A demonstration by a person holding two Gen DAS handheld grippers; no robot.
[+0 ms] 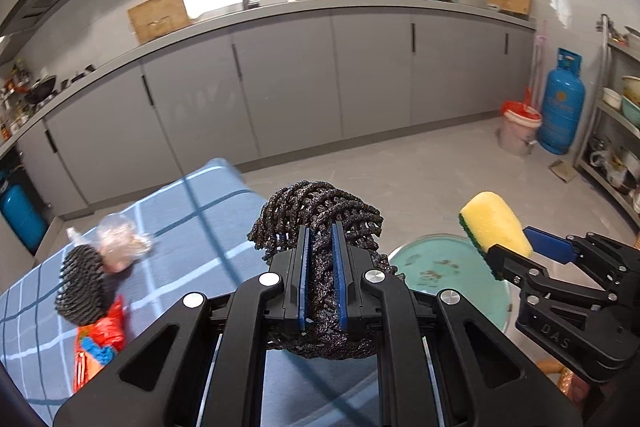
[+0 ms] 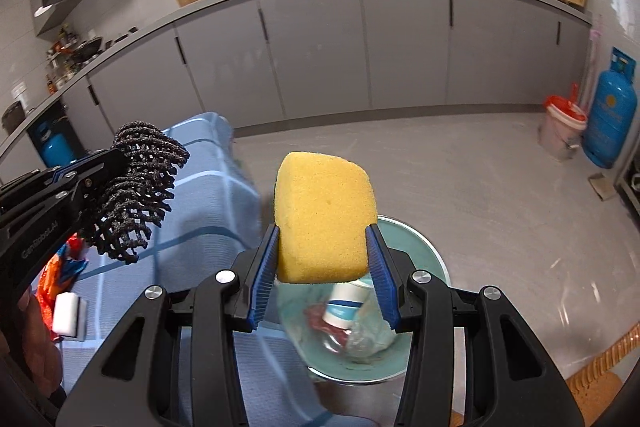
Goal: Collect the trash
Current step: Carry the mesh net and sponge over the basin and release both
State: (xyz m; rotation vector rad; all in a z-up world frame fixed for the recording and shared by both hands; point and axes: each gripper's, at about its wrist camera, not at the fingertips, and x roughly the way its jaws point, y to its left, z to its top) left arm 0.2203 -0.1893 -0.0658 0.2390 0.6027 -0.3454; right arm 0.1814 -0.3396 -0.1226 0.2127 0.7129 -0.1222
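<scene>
My left gripper (image 1: 320, 233) is shut on a black mesh net (image 1: 316, 211), which bulges above the blue pads and hangs below them. Over a teal bin (image 2: 424, 247), my right gripper (image 2: 324, 231) is shut on a yellow sponge (image 2: 326, 215) with a green backing. The bin holds a plastic bottle (image 2: 344, 311) and crumpled wrappers. In the left wrist view the sponge (image 1: 494, 223) and right gripper (image 1: 516, 247) sit at the right, above the bin (image 1: 440, 259). In the right wrist view the left gripper (image 2: 116, 163) and its net (image 2: 140, 191) are at the left.
A table with a blue checked cloth (image 1: 192, 219) carries a second black net (image 1: 82, 283), a clear plastic bag (image 1: 120, 239), a red-orange wrapper (image 1: 100, 343) and a white block (image 2: 70, 315). Grey cabinets line the far wall. A pink bucket (image 1: 520, 131) and a blue gas cylinder (image 1: 560, 103) stand at the right.
</scene>
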